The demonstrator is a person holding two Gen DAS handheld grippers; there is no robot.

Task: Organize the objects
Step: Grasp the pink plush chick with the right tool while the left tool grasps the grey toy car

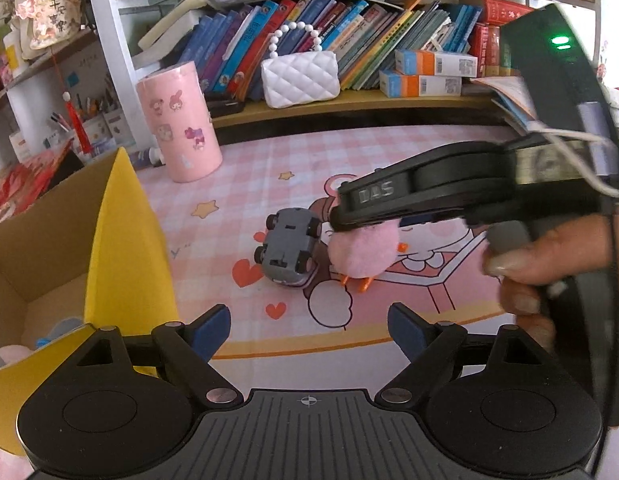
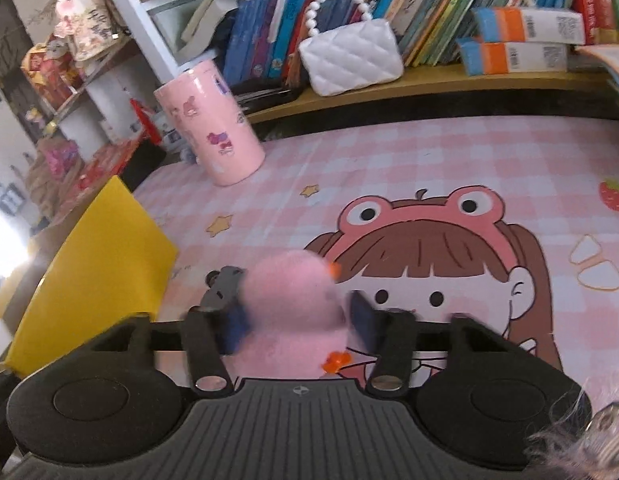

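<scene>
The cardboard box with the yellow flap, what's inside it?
Inside the cardboard box, the left wrist view shows a bit of pink plush and something blue-grey at the bottom. The yellow flap hides the rest.

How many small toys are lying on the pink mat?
2: a grey toy car, overturned, and a pink plush toy beside it, between the right gripper's fingers. Others may be hidden.

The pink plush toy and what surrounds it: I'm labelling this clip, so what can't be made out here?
- Pink plush toy, right wrist view: motion-blurred, face unreadable; whether the right tongs' pads press it is unclear.
- Grey toy car: upside down, top hidden; in the right wrist view the plush covers most of it.
- Cardboard box, left wrist view: contents cut off by the edge and a yellow flap.
</scene>
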